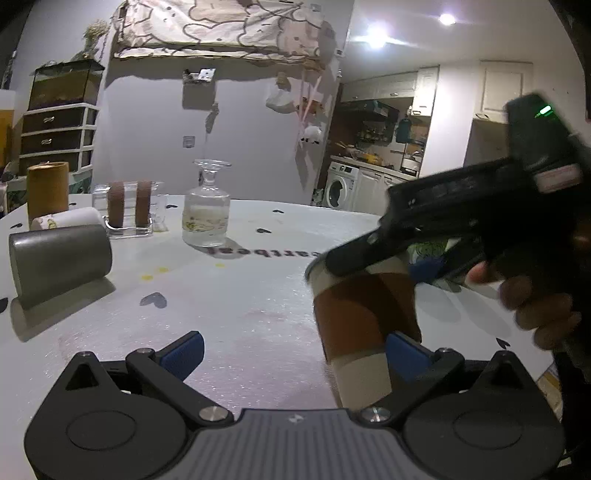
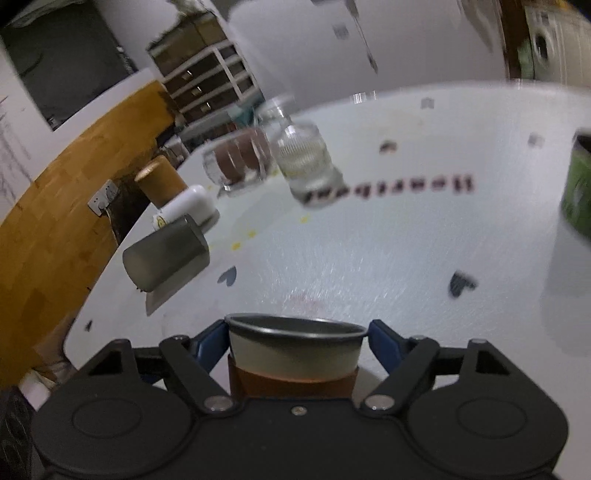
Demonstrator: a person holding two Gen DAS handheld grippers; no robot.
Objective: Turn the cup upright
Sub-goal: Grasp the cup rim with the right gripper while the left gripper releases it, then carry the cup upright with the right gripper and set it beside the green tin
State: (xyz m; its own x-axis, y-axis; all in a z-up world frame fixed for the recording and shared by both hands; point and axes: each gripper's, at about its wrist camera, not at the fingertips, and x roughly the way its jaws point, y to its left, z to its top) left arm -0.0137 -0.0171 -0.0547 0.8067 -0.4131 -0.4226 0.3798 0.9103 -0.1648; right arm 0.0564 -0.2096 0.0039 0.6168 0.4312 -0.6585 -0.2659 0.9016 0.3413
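Pinching the sleeved paper cup [image 2: 295, 354] at lower centre of its own view, the right gripper [image 2: 297, 343] holds it above the white table [image 2: 369, 240], while the left gripper [image 1: 291, 354] gapes wide apart.

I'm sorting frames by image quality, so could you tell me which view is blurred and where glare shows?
Right wrist view: motion blur smears the bottle, the table lettering and the far wall, while the cup in the right tongs stays sharp. Left wrist view: mostly sharp, ceiling lights flare, the right hand is soft.

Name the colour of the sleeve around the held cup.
Brown sleeve on a pale cup; clearest in the left wrist view.
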